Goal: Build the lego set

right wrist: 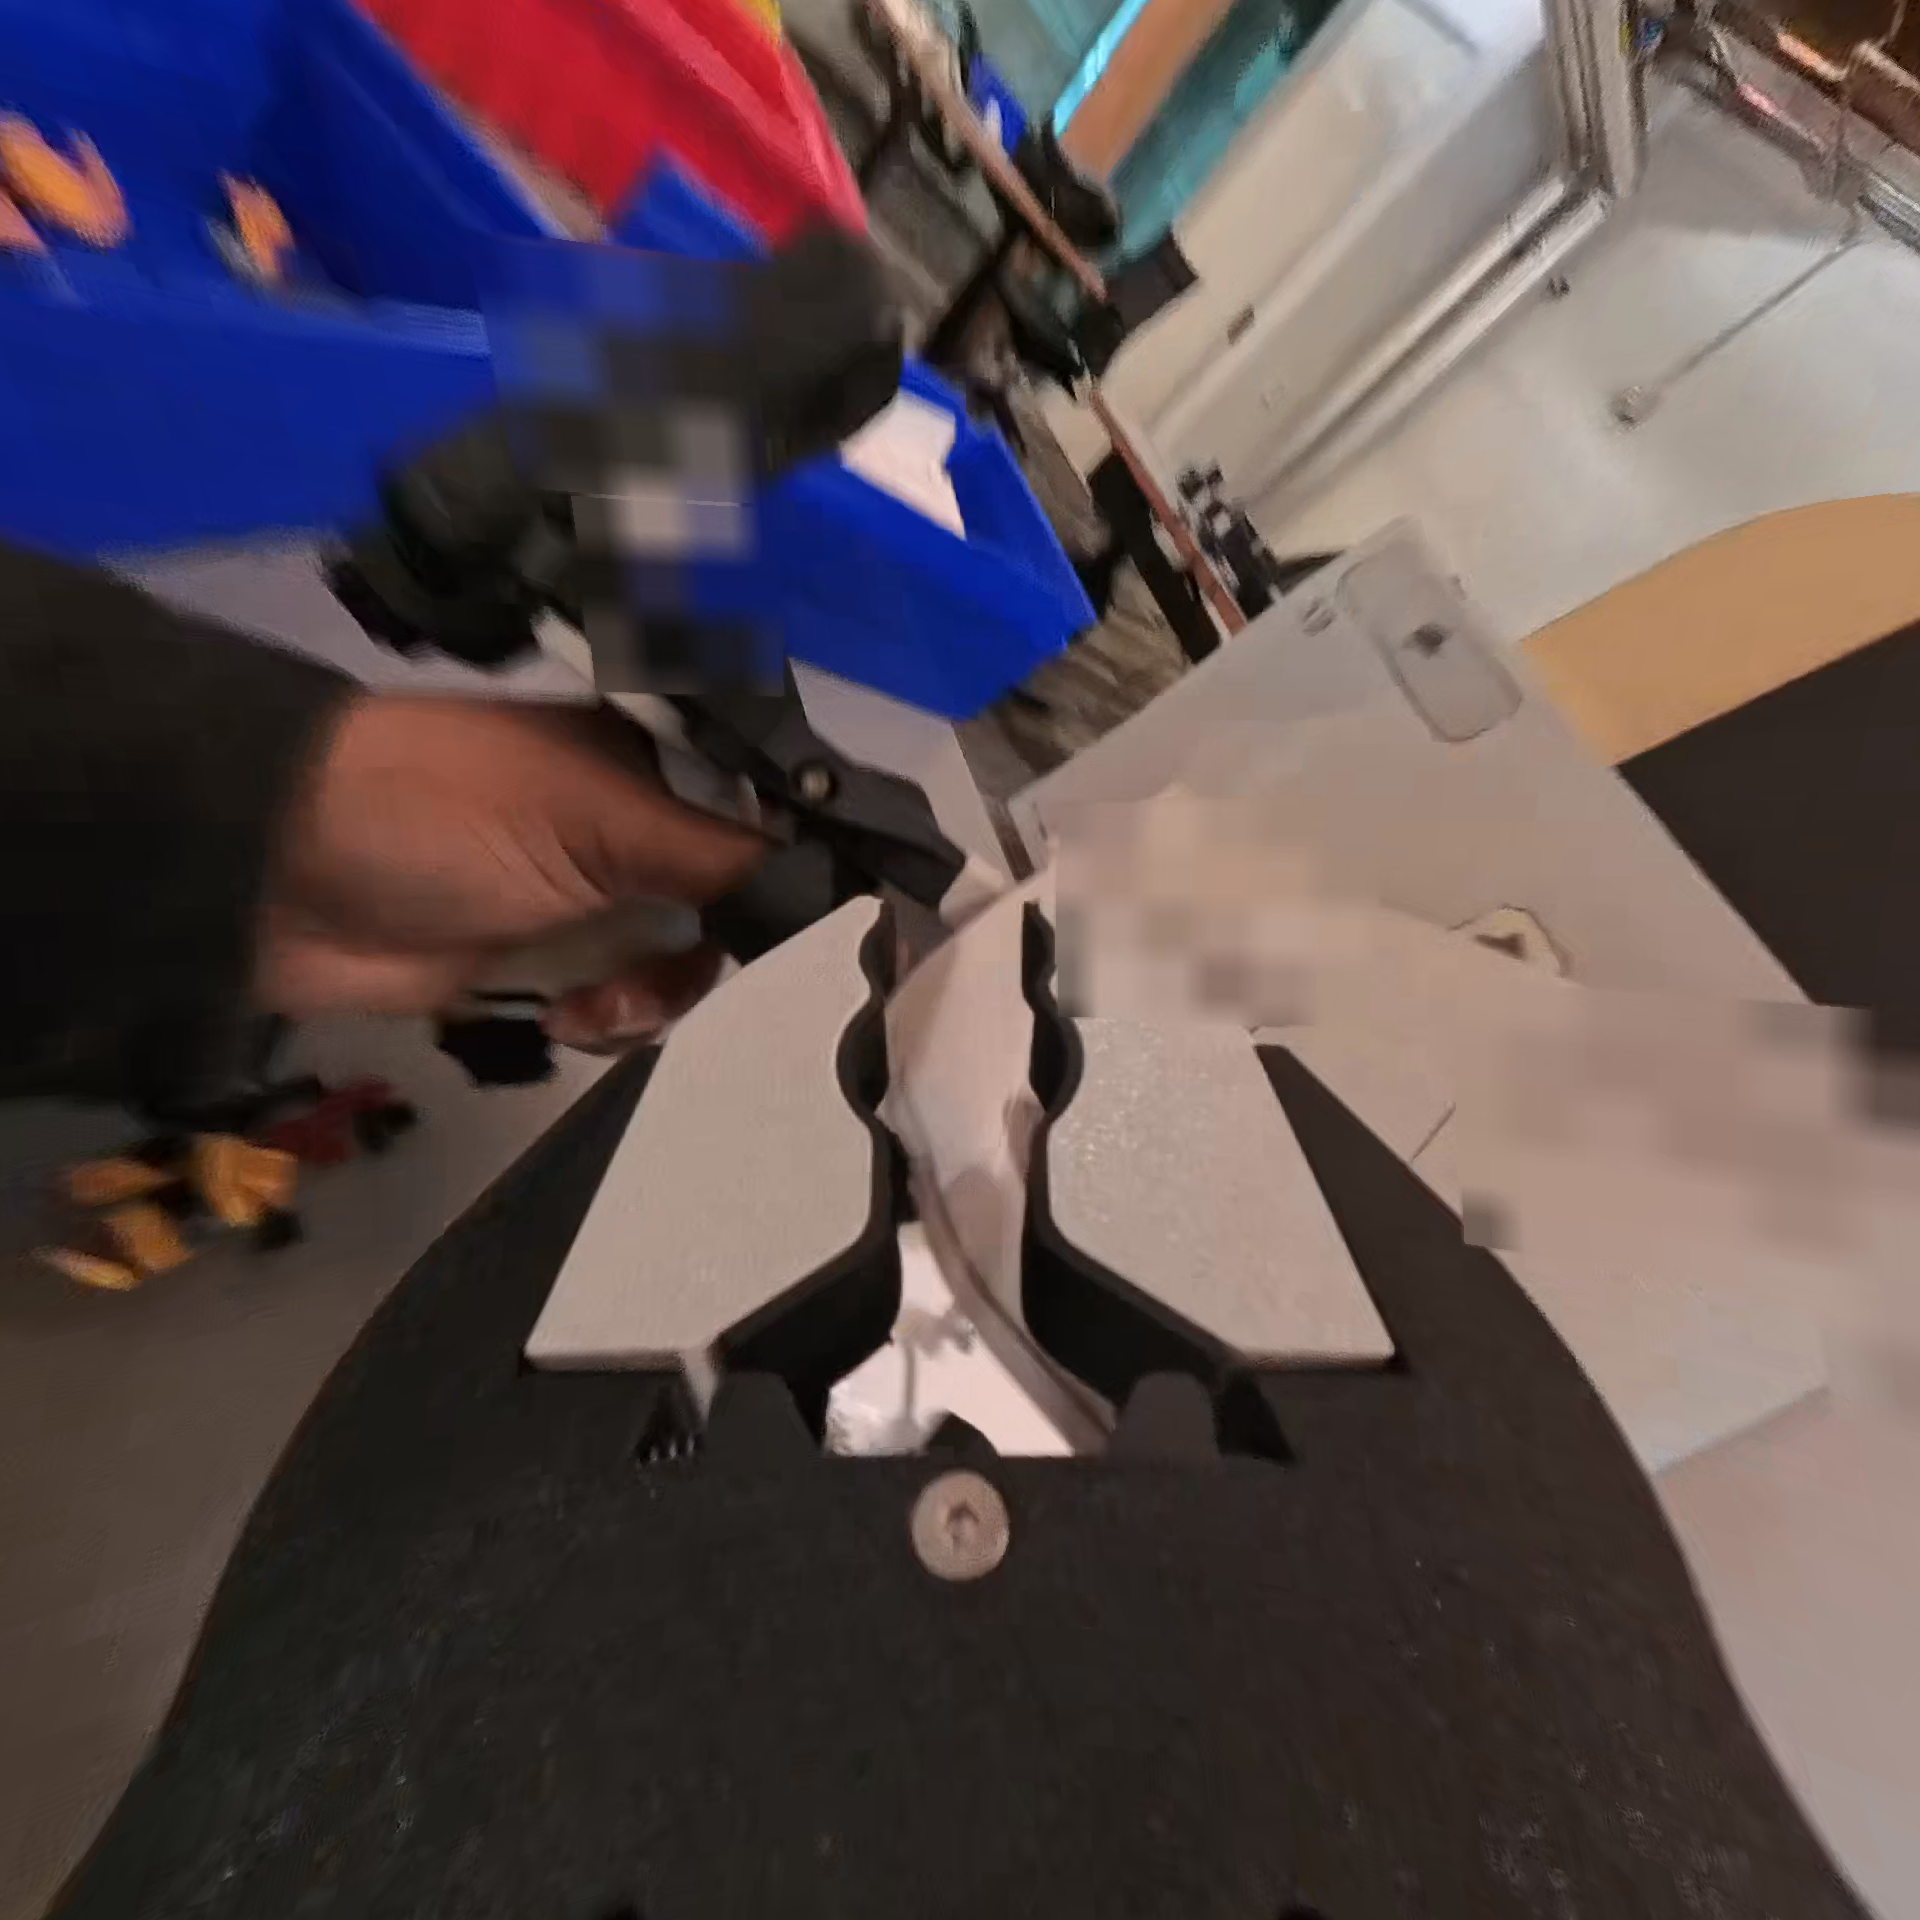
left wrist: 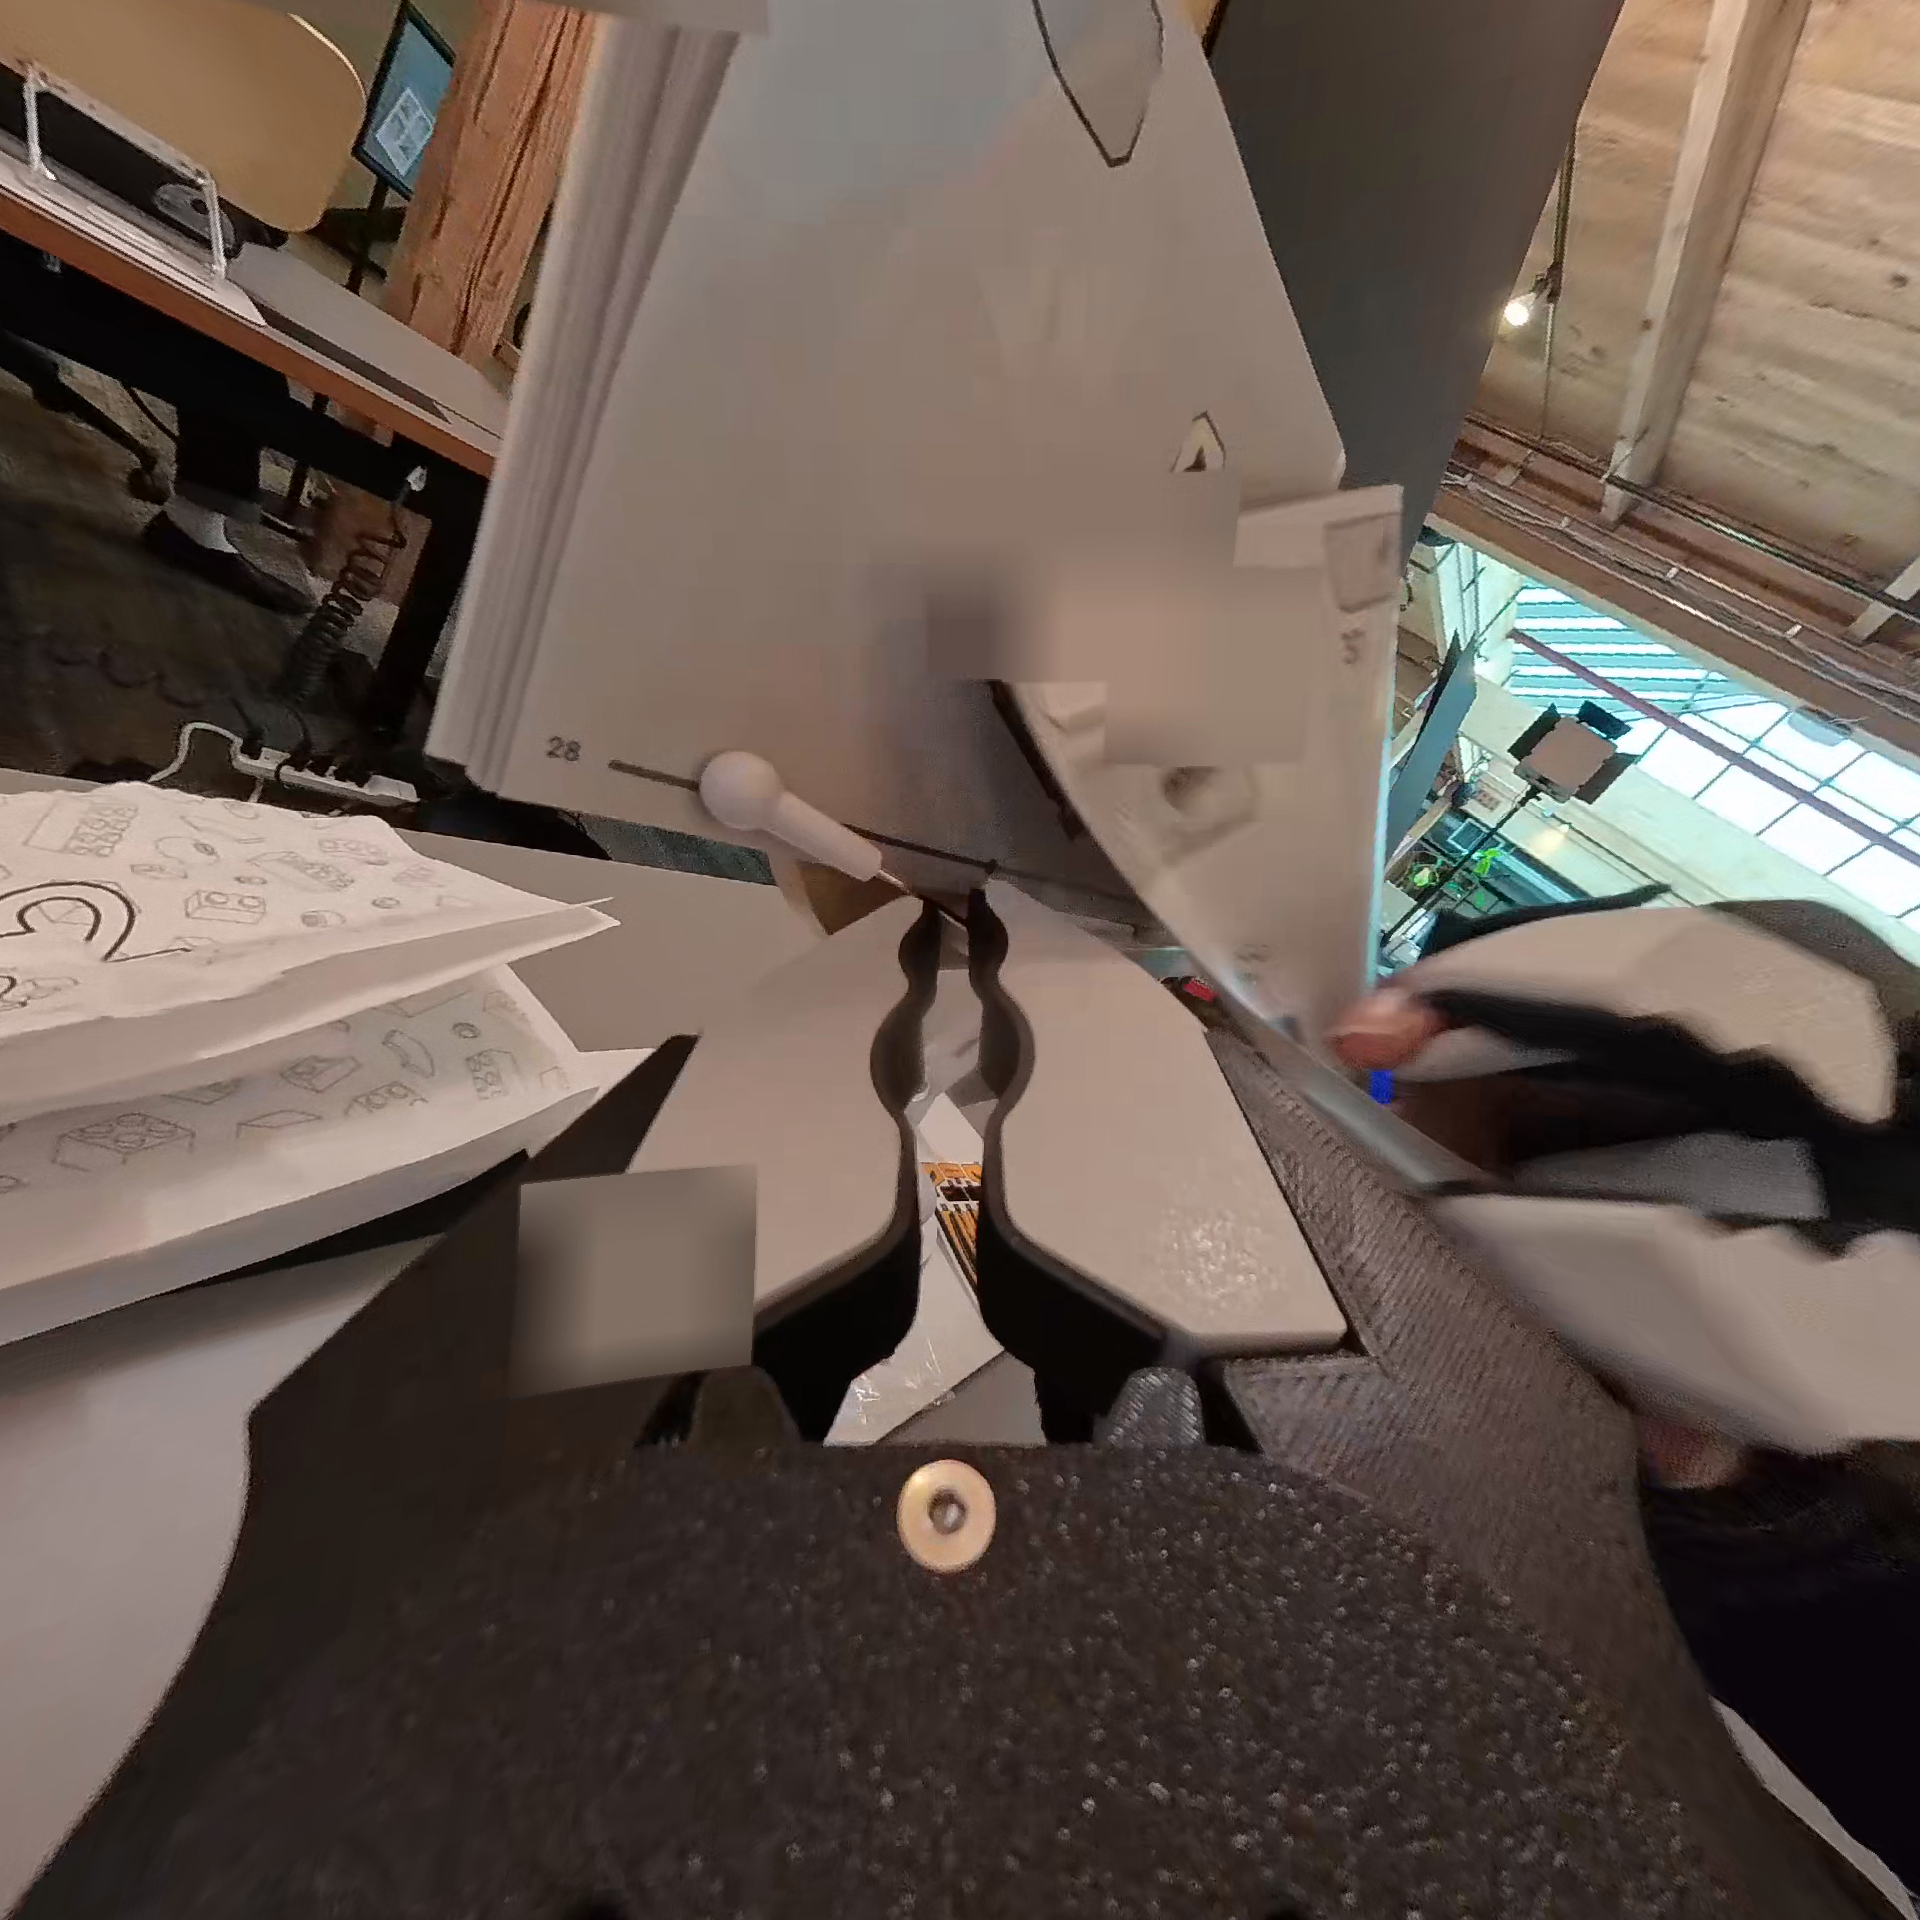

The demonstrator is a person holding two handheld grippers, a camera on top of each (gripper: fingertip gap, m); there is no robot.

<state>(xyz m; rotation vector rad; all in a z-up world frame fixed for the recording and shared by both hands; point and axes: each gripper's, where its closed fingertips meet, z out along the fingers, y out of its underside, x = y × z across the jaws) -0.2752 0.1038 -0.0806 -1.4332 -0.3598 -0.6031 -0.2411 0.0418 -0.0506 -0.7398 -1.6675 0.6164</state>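
A white instruction booklet stands open and upright in front of me. My left gripper is shut on its lower edge, near the spine. My right gripper holds a curved page between its jaws. In the left wrist view the right gripper shows blurred at the right, at that page's lower corner. In the right wrist view the left gripper shows just beyond my fingertips, held by a hand. The booklet also fills the right side there.
White paper bags printed with brick drawings lie on the grey table to the left. Loose yellow, black and red pieces lie on the table at the left. A blue bin stands behind the left gripper. My hands' fingertips stand some 8 cm from each other.
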